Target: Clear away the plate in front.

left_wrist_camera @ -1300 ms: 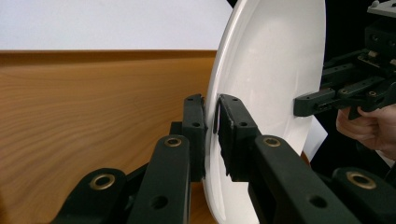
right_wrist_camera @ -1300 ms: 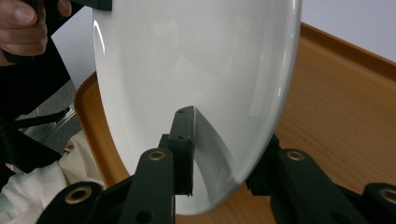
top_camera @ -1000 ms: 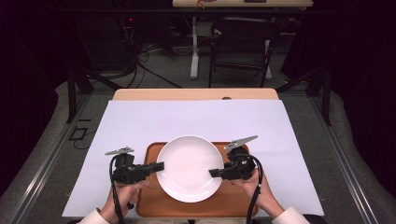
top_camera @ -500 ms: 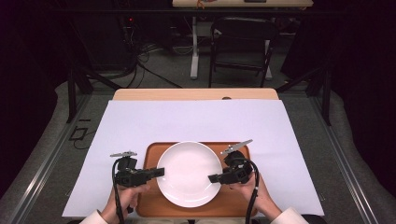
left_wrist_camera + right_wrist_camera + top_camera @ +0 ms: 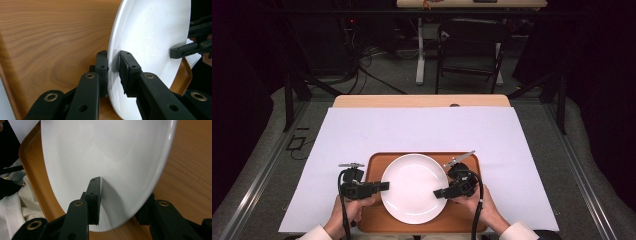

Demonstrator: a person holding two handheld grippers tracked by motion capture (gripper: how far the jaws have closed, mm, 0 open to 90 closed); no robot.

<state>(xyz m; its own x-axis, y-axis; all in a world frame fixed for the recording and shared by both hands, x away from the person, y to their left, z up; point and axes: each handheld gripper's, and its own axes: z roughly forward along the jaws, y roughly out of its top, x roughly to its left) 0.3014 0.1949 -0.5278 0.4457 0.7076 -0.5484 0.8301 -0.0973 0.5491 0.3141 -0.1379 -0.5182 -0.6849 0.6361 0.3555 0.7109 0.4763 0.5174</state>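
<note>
A white plate (image 5: 413, 187) sits over a wooden tray (image 5: 467, 220) at the table's near edge. My left gripper (image 5: 384, 186) is shut on the plate's left rim. In the left gripper view the plate (image 5: 152, 37) is pinched between both pads, one pad (image 5: 125, 72) on its face, with the tray (image 5: 50, 37) behind. My right gripper (image 5: 437, 193) holds the right rim. In the right gripper view one finger (image 5: 95, 195) presses the plate's (image 5: 105, 152) top and the other reaches beneath it. Whether the plate touches the tray is unclear.
A large white sheet (image 5: 412, 130) covers the table, with bare wood at the far edge (image 5: 422, 101). Beyond the table stand a chair (image 5: 469, 45) and cables on the floor. The person's hands come in at the bottom.
Both grippers and the plate have shifted a little toward the person, and the plate looks slightly smaller, as if lower. The grip on both rims is the same.
</note>
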